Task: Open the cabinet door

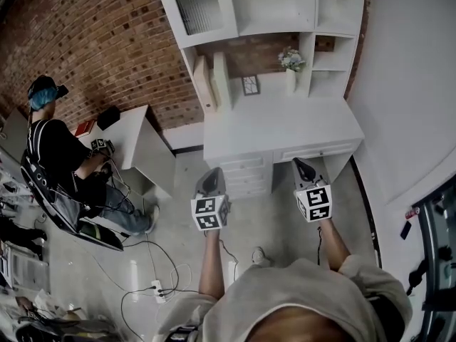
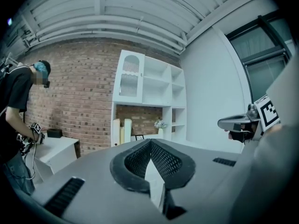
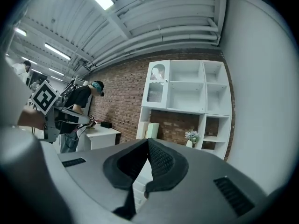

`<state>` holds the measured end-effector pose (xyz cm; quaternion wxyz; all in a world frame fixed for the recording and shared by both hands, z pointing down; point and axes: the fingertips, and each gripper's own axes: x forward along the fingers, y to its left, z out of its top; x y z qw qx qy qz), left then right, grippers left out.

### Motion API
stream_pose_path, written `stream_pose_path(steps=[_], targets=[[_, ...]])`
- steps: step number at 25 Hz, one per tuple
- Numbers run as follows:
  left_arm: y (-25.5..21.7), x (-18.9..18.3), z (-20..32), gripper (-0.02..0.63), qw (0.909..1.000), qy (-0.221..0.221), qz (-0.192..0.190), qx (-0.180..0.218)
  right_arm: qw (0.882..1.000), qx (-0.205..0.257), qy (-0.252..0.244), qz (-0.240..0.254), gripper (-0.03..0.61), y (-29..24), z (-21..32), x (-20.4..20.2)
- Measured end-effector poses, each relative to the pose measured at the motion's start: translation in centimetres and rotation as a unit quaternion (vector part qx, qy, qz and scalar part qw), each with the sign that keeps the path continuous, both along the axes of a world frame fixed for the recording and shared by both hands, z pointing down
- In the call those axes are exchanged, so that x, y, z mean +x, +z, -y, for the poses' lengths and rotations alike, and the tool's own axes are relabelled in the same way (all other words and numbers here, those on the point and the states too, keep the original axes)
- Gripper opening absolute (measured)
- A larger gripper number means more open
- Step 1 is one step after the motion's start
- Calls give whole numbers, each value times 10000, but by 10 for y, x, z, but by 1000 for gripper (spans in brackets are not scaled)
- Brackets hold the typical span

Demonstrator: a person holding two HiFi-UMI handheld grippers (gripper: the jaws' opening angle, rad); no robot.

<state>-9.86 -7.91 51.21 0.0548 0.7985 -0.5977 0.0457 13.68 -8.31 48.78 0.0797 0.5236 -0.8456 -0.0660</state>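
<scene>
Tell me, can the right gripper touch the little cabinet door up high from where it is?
Probably not yet. The right gripper hangs short of the desk, jaws shut, and the cabinet door sits high above its left end. Nothing blocks the way; stepping closer should help.

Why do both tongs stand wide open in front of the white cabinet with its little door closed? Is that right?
Not quite: both tongs are shut and empty. The left gripper view shows the left tongs closed, the right gripper view the right tongs. They do face the white cabinet, whose little door is closed.
</scene>
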Motion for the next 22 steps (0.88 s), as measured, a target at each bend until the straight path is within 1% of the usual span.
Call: stream_pose_path(steps=[9, 15, 22], targets=[[-4, -44, 83, 26, 9999, 75, -55, 61, 9999, 46, 92, -65, 14, -3, 74, -45], [-3, -50, 121, 28, 9997, 233, -63, 62, 9997, -39, 223, -87, 14, 4, 104, -54], [8, -50, 144, 26, 9994, 337, 40, -31, 9994, -149, 305, -55, 14, 16, 126, -56]])
